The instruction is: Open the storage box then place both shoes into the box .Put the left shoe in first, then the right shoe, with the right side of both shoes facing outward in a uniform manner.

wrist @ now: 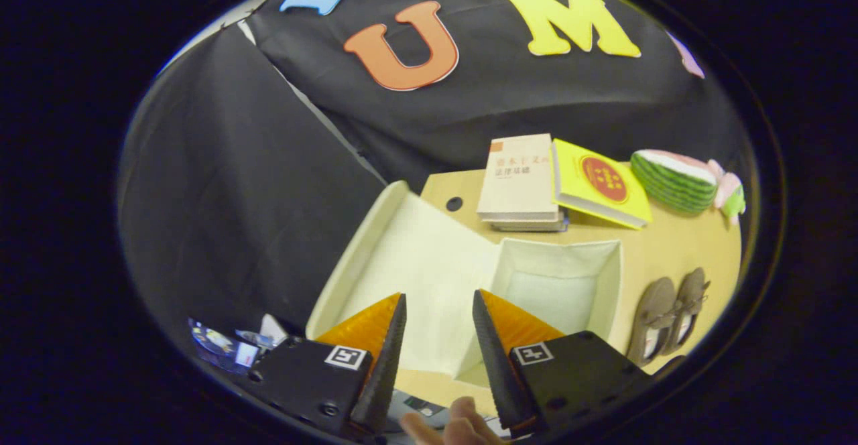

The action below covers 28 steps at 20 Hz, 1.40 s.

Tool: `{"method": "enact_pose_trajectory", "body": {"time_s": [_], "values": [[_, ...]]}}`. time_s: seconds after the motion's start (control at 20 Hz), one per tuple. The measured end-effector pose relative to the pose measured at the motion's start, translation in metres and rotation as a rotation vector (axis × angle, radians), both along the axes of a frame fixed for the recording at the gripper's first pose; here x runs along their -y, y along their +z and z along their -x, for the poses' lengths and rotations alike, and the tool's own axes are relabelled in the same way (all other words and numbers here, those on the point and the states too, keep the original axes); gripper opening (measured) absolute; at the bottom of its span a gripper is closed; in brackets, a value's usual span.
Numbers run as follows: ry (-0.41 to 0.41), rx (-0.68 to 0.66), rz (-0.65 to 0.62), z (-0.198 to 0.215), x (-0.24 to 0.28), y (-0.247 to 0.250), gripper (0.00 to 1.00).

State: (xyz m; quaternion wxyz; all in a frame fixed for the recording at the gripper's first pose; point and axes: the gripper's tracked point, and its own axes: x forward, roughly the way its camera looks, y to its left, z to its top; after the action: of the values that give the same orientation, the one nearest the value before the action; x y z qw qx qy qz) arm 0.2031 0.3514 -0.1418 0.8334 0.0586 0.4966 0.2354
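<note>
A cream fabric storage box (606, 277) stands on the wooden table just beyond my right finger, its inside bare. Its lid (415, 264) is swung open to the left and lies flat, ahead of both fingers. To the right of the box, a pair of brown shoes (670, 314) lies side by side on the table. My gripper (439, 307) is open above the lid, and only the lid's inner face shows through the gap between the fingers.
Behind the box lies a stack of books (523, 187) with a yellow book (596, 183) leaning beside it. A watermelon-slice toy (673, 177) sits at the table's far right. A person's fingers (456, 428) show below the gripper. The table (677, 247) ends at the lid's left.
</note>
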Motion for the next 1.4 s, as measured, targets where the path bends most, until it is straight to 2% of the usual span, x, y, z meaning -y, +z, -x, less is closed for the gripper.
{"method": "enact_pose_trajectory", "body": {"time_s": [0.2, 0.35, 0.5, 0.55, 0.65, 0.8, 0.9, 1.05, 1.4], "values": [[-0.047, 0.041, 0.143, -0.003, 0.035, -0.015, 0.72], [-0.095, 0.113, 0.255, -0.012, 0.07, -0.015, 0.73], [-0.109, 0.197, 0.399, -0.019, 0.109, -0.023, 0.74], [-0.106, 0.198, 0.452, -0.016, 0.124, -0.03, 0.79], [-0.162, 0.201, 0.539, -0.017, 0.159, -0.04, 0.83], [-0.193, 0.184, 0.651, -0.018, 0.21, -0.059, 0.82], [-0.186, 0.116, 0.653, -0.007, 0.231, -0.081, 0.83], [-0.223, 0.08, 0.687, -0.004, 0.278, -0.103, 0.83], [-0.281, -0.158, 0.633, 0.029, 0.342, -0.165, 0.82]]}}
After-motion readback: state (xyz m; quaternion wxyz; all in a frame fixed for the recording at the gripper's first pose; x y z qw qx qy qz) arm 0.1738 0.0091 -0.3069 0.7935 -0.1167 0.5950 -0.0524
